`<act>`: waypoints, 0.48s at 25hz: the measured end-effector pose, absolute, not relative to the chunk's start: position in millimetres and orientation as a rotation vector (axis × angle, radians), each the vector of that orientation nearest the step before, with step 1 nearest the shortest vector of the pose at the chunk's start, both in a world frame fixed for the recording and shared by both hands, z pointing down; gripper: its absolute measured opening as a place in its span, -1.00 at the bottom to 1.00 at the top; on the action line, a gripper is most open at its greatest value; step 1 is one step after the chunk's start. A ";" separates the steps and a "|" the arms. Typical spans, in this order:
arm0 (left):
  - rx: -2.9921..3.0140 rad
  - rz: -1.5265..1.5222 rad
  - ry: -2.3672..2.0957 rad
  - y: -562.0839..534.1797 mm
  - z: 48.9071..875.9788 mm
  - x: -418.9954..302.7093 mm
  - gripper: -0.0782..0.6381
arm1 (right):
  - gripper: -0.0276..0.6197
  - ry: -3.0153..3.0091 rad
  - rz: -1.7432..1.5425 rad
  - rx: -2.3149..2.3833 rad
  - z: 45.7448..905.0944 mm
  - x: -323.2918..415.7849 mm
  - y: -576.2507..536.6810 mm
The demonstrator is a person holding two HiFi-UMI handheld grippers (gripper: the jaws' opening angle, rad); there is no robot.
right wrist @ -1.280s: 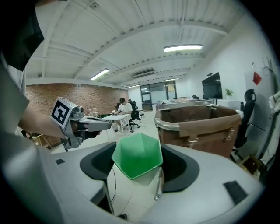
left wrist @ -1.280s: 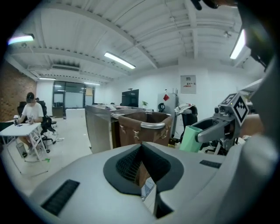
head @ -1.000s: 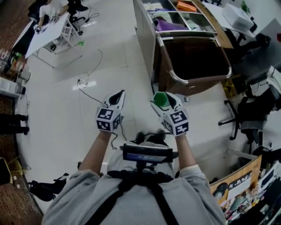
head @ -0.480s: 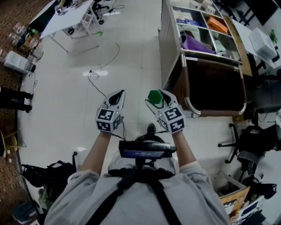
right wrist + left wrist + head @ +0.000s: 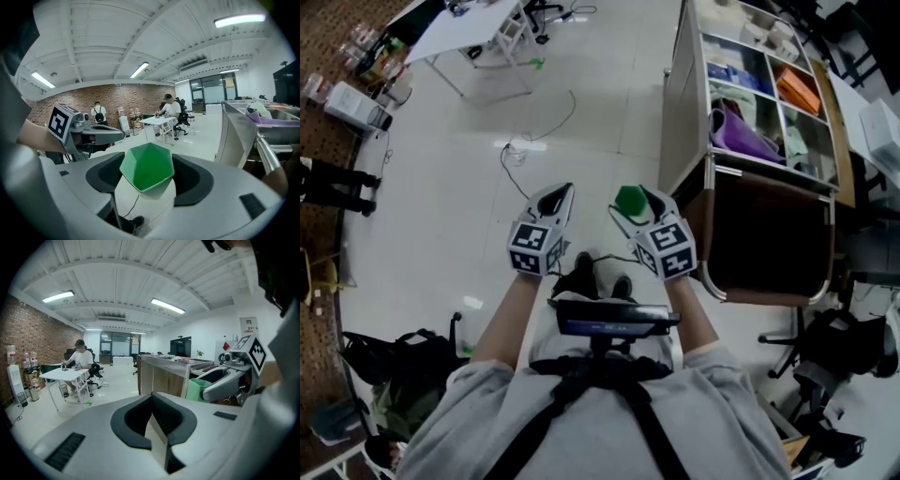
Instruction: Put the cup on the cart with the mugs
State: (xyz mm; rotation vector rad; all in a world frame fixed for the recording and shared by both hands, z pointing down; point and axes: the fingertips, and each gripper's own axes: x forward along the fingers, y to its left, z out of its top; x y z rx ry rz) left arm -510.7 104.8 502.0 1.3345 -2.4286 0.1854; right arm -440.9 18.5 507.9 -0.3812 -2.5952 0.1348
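In the head view, the left gripper (image 5: 555, 195) and the right gripper (image 5: 628, 204) are side by side above the floor (image 5: 441, 187), beside the cart (image 5: 682, 112). In the left gripper view the jaws are together, with nothing between. In the right gripper view the jaws clamp the green cup (image 5: 146, 168) (a faceted one).

The cup (image 5: 147, 168) looks to me like smooth green plastic with a faint sheen. The left gripper (image 5: 562, 190) and right gripper (image 5: 631, 200) have matt pale plastic shells and ribbed dark pads. The floor (image 5: 469, 234) is glossy tile. The cart (image 5: 681, 117) has a dull metal side and shiny rails.
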 end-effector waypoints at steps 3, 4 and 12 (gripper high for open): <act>1.335 0.188 -2.428 99.2 499.0 -540.5 -0.78 | 0.07 -2.597 0.153 -0.370 507.7 -468.3 11.8; 1.342 0.188 -2.423 97.7 499.4 -551.9 -0.78 | 0.07 -2.597 0.157 -0.363 508.0 -478.4 10.6; 1.465 0.176 -2.363 68.4 512.0 -657.0 -0.78 | 0.07 -2.600 0.182 -0.216 518.5 -572.8 -17.8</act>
